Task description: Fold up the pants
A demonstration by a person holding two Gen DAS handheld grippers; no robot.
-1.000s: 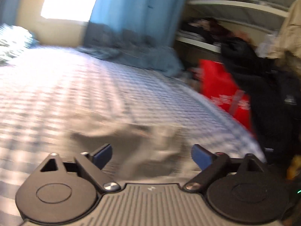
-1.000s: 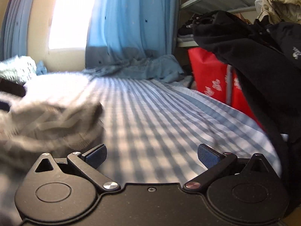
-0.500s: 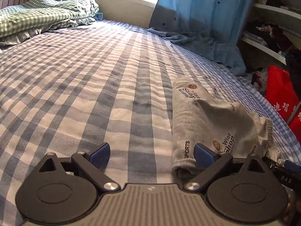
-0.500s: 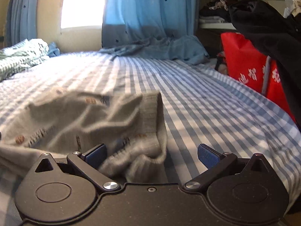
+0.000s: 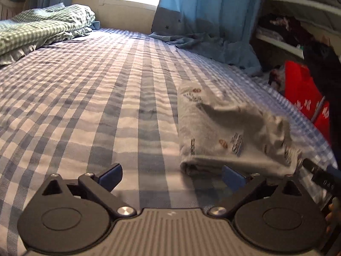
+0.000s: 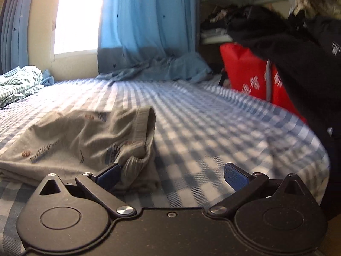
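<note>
The grey printed pants (image 5: 226,132) lie folded in a small bundle on the blue checked bed (image 5: 106,98). My left gripper (image 5: 171,176) is open and empty, just short of the bundle's near left corner. In the right wrist view the pants (image 6: 81,140) lie at the left, with the ribbed waistband rumpled at the near right end. My right gripper (image 6: 171,176) is open and empty; its left finger is next to the waistband. The other gripper's dark body (image 5: 321,175) shows at the left wrist view's right edge.
A green checked duvet (image 5: 40,29) is bunched at the far left of the bed. Blue curtains (image 6: 147,25) hang at the window and pile onto the bed's far end. A red bag (image 6: 253,74), shelves and dark hanging clothes (image 6: 302,49) stand along the bed's right edge.
One second ago the views were blurred and swinging with the pants bunched near both grippers. Now the pants lie folded on the bed and both grippers have drawn back slightly, open.
</note>
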